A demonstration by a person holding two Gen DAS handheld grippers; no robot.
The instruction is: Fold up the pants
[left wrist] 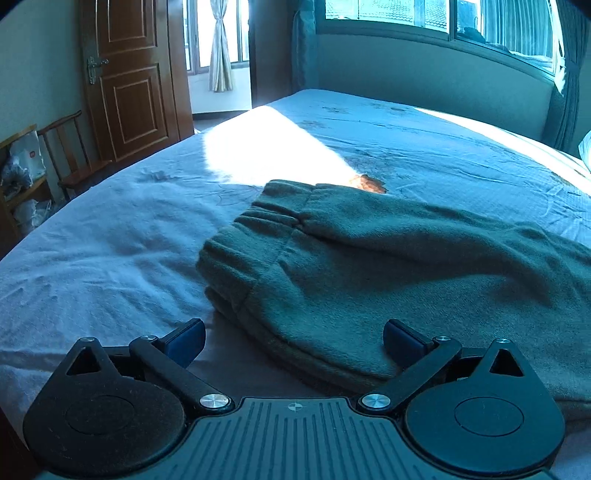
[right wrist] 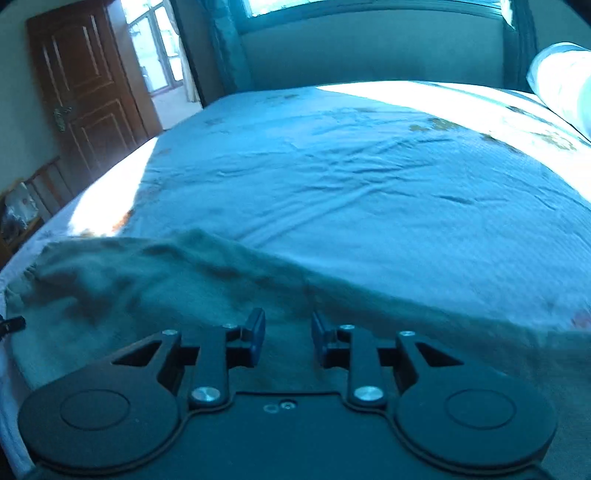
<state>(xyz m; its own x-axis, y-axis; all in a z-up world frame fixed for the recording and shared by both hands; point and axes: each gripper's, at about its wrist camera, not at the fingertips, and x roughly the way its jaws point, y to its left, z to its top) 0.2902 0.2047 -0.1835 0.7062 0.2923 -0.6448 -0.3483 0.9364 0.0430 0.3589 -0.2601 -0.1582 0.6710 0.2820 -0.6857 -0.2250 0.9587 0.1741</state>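
Note:
Grey-green fleece pants lie on the bed, legs laid one over the other, with the ribbed waistband toward the left. My left gripper is wide open and empty, low over the near edge of the pants by the waistband. In the right wrist view the pants stretch across the frame from left to right. My right gripper hovers over the leg part with its jaws partly open and holds nothing.
The bed has a pale wrinkled sheet with a bright sun patch. A wooden door and a chair stand at the left. A window and padded headboard are behind. A pillow lies at the far right.

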